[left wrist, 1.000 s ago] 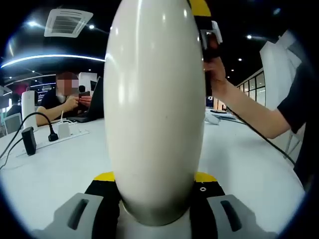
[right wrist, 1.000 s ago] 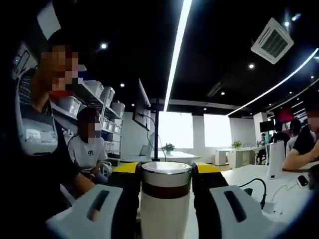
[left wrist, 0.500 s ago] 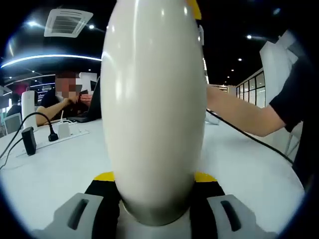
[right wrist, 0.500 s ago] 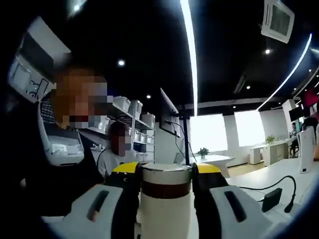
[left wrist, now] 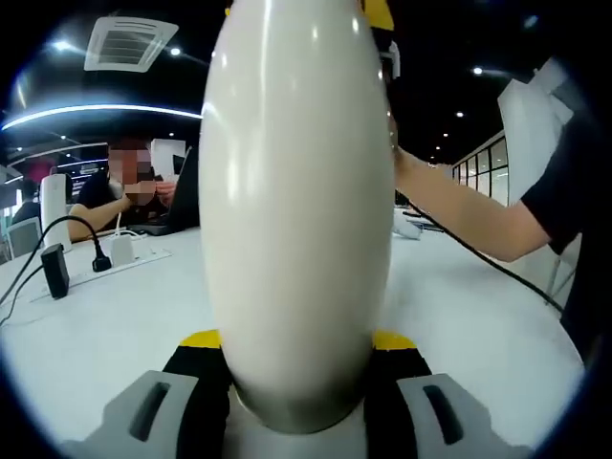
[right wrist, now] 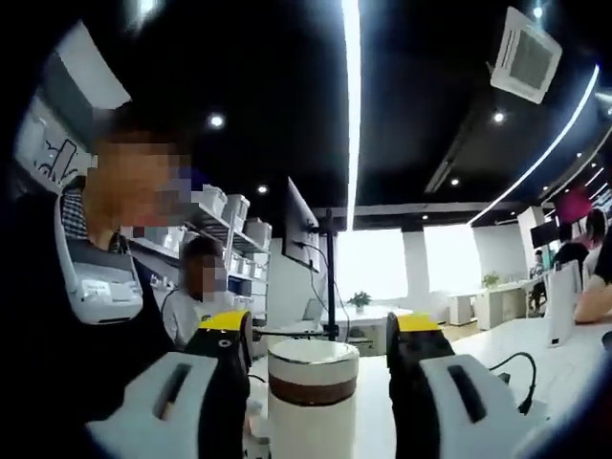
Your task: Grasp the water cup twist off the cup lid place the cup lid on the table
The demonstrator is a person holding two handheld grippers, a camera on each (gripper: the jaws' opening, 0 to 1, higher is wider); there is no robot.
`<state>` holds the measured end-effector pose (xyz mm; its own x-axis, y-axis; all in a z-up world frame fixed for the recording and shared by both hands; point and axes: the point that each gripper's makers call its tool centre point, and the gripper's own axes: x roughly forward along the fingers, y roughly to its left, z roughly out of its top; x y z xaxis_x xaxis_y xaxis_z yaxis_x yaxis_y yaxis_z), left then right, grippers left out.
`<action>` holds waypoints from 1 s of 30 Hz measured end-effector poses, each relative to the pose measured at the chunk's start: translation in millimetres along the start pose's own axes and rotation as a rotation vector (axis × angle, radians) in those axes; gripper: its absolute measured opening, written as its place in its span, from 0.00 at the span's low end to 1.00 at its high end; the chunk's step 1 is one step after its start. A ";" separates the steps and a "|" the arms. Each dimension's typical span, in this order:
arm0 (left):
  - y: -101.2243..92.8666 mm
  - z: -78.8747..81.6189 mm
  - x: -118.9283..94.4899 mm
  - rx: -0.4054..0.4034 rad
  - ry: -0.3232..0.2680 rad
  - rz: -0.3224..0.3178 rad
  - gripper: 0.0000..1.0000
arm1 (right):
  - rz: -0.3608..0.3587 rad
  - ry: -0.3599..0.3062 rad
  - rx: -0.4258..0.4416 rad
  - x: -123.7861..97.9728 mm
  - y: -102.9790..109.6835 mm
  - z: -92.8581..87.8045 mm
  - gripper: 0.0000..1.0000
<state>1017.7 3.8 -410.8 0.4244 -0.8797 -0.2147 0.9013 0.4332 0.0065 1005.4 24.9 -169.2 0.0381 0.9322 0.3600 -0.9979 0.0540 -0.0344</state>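
Holding the smooth cream-white rounded water cup by its base, the left gripper clamps it; the right gripper stands open around the silver-topped lid (glossy, probably slippery, grip the brown band).

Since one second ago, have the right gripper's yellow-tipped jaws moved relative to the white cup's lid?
Yes. The right gripper jaws have spread outward, leaving gaps beside the silver lid they earlier clamped.

Item count, both views
One water cup; one cup lid; two grippers: left, right; one table.
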 end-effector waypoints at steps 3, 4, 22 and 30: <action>1.3 0.2 0.7 0.000 0.000 0.000 0.55 | -0.101 0.005 -0.061 -5.3 2.6 13.6 0.59; 2.1 0.1 1.0 -0.001 0.000 -0.001 0.55 | -0.140 0.011 -0.071 -6.8 3.0 16.5 0.59; 0.7 0.1 -1.0 -0.003 0.000 0.003 0.55 | -0.839 0.237 -0.362 -19.2 29.8 -21.6 0.51; -1.1 0.1 -2.2 -0.004 0.000 0.008 0.55 | -0.946 0.225 -0.353 -7.7 17.6 -28.0 0.51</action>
<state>1015.8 5.2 -410.2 0.4313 -0.8763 -0.2146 0.8976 0.4408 0.0040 989.0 28.7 -198.7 0.8440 0.4974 0.2008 -0.4845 0.8675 -0.1123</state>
